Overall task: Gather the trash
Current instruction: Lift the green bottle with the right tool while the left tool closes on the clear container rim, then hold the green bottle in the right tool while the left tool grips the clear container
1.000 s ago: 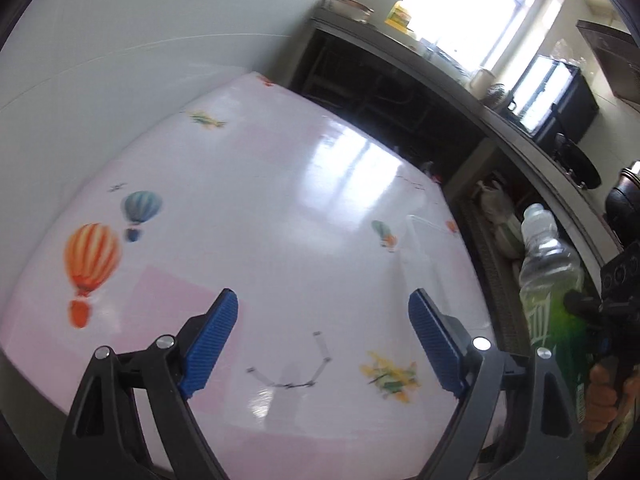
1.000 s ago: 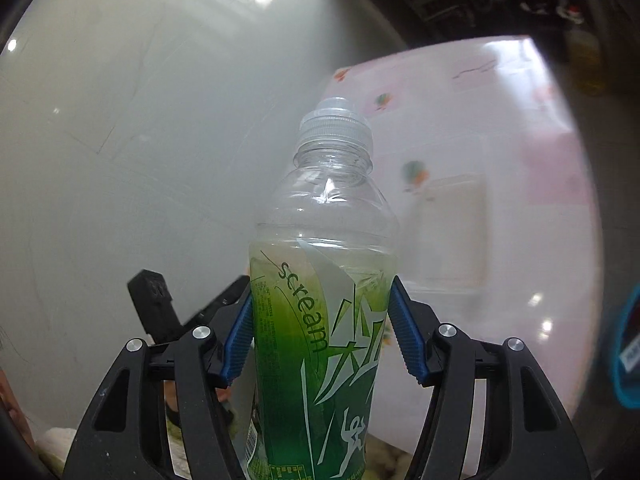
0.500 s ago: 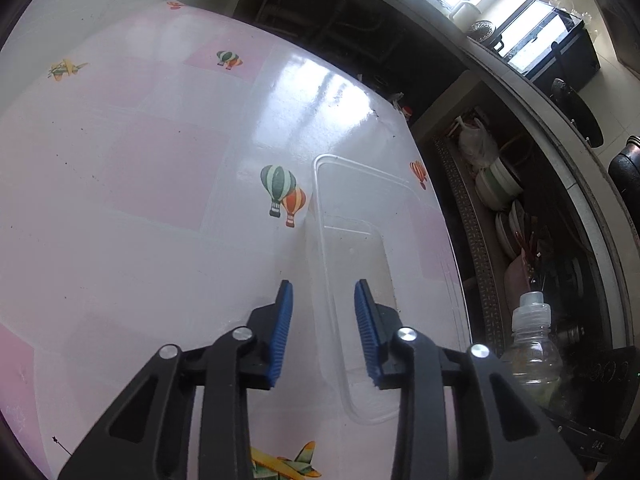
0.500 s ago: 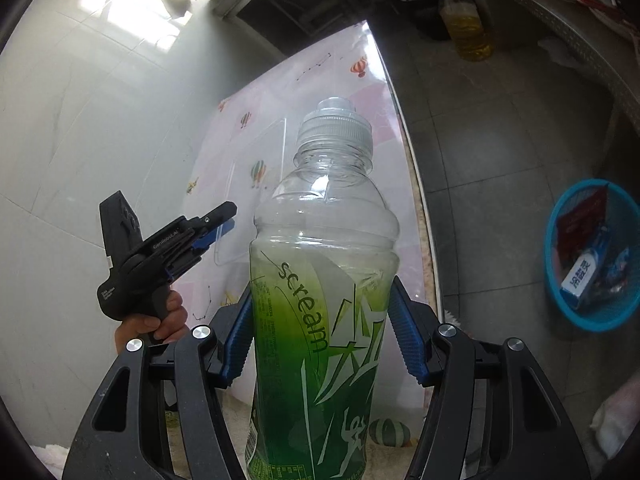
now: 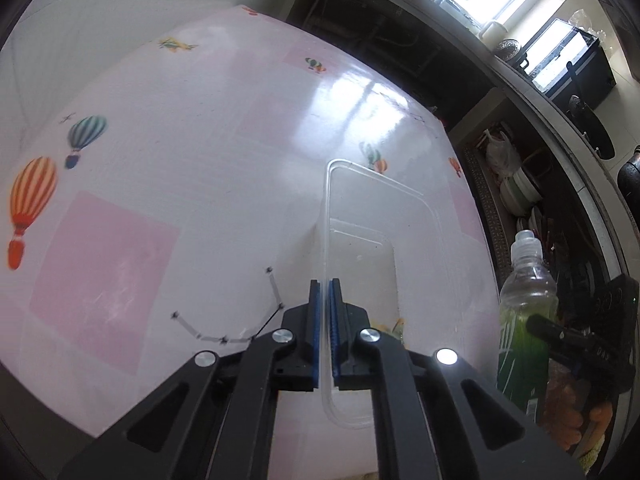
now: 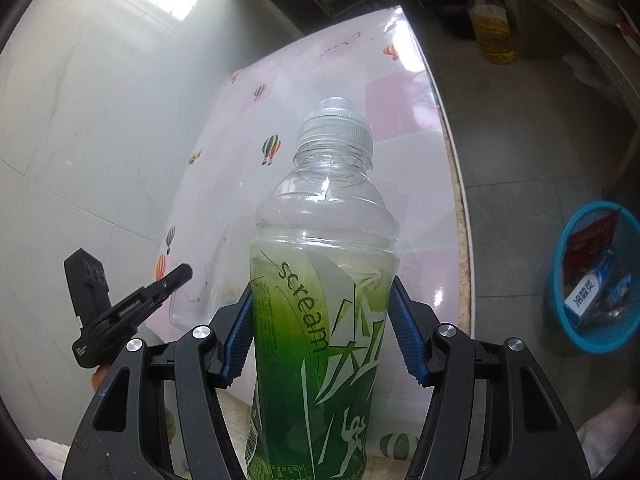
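Note:
My left gripper (image 5: 324,304) is shut on the near left rim of a clear plastic food container (image 5: 416,216) that lies on the pink balloon-print table (image 5: 192,152). My right gripper (image 6: 322,316) is shut on an upright, empty plastic bottle (image 6: 324,280) with a green "scream" label and a clear cap. The bottle also shows at the right edge of the left wrist view (image 5: 524,312). The left gripper shows in the right wrist view (image 6: 136,304), left of the bottle, over the table's near end.
A blue trash basket (image 6: 592,276) holding wrappers stands on the grey floor to the right of the table. A bottle of yellow oil (image 6: 492,28) stands on the floor further back. A white tiled wall (image 6: 80,120) runs along the table's left side. Shelves with dishes (image 5: 520,192) are on the right.
My left gripper has closed from wide open onto the container's rim. My right gripper has held the bottle throughout and has swung to face the table and basket.

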### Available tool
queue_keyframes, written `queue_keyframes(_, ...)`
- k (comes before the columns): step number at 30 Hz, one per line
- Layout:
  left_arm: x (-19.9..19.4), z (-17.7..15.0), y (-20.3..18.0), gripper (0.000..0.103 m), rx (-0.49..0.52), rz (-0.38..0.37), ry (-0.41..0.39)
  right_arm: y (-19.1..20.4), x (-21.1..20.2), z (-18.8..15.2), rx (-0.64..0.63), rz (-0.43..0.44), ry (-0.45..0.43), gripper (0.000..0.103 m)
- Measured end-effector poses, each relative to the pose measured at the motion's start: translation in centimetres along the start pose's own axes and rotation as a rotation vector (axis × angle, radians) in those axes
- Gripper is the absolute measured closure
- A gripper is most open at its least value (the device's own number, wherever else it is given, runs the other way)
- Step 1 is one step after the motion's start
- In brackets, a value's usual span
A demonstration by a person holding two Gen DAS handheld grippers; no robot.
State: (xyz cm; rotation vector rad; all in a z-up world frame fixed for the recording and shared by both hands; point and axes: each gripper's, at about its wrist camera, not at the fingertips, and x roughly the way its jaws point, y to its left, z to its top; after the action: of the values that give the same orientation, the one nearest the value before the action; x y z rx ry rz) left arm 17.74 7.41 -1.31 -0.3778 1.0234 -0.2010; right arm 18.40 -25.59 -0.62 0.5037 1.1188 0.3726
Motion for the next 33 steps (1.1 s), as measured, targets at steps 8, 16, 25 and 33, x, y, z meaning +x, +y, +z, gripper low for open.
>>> queue_keyframes(8,-2.0,-1.8,1.2,0.084,0.031,0.059,-0.019,2.0,3.3,0.9,-0.076,-0.119,0.037,0.043)
queue_keyframes(16,-0.2,-1.6,0.3,0.084,0.096,0.088,-0.018,2.6,4.3,0.7,-0.079,-0.194,0.02,0.039)
queue_keyframes(25,-0.4,-1.5,0.3,0.085,0.121,0.083,-0.046,3.1,3.6,-0.5,-0.065,-0.237,0.011,0.039)
queue_keyframes(33,-0.7,-1.5,0.2,0.093,0.134,0.115,-0.065,2.5,3.4,-0.9,-0.04,-0.207,0.011,0.041)
